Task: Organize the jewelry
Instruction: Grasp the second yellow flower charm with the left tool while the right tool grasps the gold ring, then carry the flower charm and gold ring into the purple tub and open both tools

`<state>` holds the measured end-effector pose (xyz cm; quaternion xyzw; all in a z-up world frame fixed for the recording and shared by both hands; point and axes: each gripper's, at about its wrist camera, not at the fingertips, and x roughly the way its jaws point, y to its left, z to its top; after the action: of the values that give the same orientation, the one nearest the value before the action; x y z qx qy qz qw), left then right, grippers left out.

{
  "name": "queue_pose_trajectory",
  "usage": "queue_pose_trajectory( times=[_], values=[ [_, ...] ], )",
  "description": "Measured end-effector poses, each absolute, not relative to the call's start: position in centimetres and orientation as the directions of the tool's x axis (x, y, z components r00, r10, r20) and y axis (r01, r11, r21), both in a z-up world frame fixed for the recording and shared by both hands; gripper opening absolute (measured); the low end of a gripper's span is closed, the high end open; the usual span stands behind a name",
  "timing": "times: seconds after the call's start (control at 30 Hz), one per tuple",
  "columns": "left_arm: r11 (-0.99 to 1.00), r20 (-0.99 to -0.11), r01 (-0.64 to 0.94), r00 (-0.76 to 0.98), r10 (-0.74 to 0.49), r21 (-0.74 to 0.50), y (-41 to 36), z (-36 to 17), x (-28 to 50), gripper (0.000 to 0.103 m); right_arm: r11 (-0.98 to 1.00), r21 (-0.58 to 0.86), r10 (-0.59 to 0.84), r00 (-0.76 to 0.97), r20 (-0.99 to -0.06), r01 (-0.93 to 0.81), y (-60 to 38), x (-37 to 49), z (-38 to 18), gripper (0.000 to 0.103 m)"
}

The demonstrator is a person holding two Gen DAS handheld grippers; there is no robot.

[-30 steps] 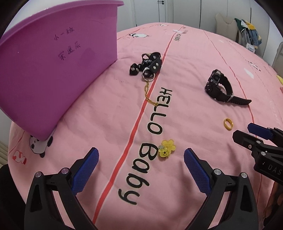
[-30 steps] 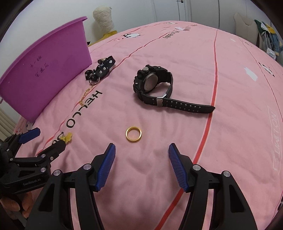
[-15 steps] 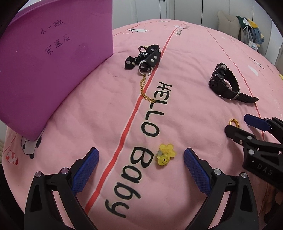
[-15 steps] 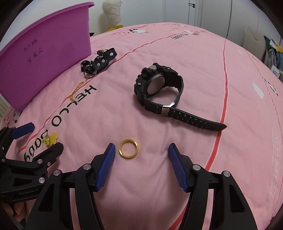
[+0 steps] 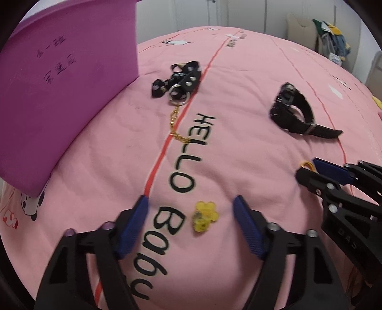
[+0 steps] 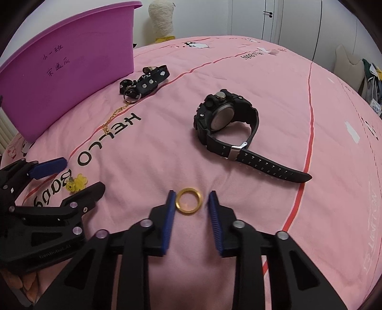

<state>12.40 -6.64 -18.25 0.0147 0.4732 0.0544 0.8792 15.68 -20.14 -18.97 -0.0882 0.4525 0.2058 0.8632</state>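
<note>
On a pink bedspread lie a gold ring [image 6: 188, 201], a yellow bear charm [image 5: 204, 215], a black watch [image 6: 226, 121], a gold chain [image 5: 176, 124] and a black studded strap with a key ring [image 5: 177, 81]. My right gripper [image 6: 190, 198] is open, its fingers either side of the ring, not touching it. My left gripper [image 5: 191, 206] is open, its fingers either side of the charm. The purple bin [image 5: 59, 95] stands at the left. The ring [image 5: 307, 165] peeks out behind the right gripper [image 5: 310, 170] in the left wrist view.
The bedspread [image 6: 298, 83] has black "HELLO Baby" lettering and red stripe lines. A cream plush toy [image 6: 161, 21] sits behind the bin [image 6: 59, 69]. A chair with clothes [image 5: 331, 45] stands at the far right, beside white wardrobe doors.
Both grippers moved forward and down and narrowed. The right now brackets the gold ring; the left now brackets the yellow charm. Nothing has been gripped.
</note>
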Motion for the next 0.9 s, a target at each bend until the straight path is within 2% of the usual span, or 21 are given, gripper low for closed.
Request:
queue_pose_trajectory(
  times=[0.17, 0.6, 0.9],
  values=[
    [0.999, -0.828, -0.019, 0.559, 0.052, 0.049, -7.3, -17.7, 11.9, 0.019, 0.907, 0.102, 0.316, 0.503, -0.804, -0.408, -21.0, 15.6, -18.5, 0.021],
    [1.000, -0.821, -0.003, 0.571, 0.000, -0.002, -6.6, -15.7, 11.3, 0.019, 0.920, 0.134, 0.320, 0.510, -0.798, -0.368, -22.3, 13.6, -17.4, 0.021],
    [0.999, -0.793, 0.044, 0.609, -0.033, -0.009, -6.7, -12.6, 9.8, 0.019, 0.933, 0.142, 0.316, 0.567, -0.761, -0.330, -23.0, 11.3, -13.9, 0.021]
  ],
)
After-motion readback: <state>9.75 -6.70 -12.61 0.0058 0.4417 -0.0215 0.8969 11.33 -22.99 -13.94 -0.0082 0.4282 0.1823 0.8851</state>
